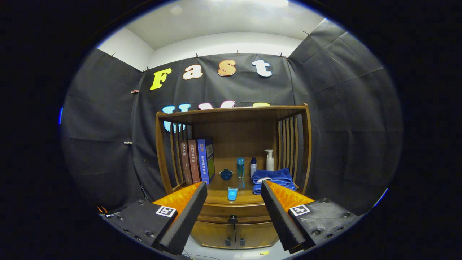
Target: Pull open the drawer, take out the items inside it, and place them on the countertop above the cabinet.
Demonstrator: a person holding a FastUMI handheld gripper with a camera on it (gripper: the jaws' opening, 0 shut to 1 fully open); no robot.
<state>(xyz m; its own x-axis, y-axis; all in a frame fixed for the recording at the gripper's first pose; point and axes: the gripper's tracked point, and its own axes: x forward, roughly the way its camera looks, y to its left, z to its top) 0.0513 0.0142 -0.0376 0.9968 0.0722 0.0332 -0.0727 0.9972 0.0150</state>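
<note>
A wooden cabinet stands beyond my fingers. Its drawer [234,210] is shut, with a dark knob [232,219] on its front, and what lies inside is hidden. The countertop [216,186] runs above the drawer, under a shelf roof. A small blue cup [232,194] stands at the countertop's front edge. My gripper [234,189] is open and holds nothing; the cup and the knob show in the gap between its fingers, some way ahead. Two small doors [234,234] sit below the drawer.
On the countertop stand three books [197,160] at the left, a dark blue lidded bowl [226,174], a teal bottle [240,168], a small white bottle [253,166], a pump bottle [269,160] and a folded blue towel [273,178] at the right. Slatted sides enclose the shelf.
</note>
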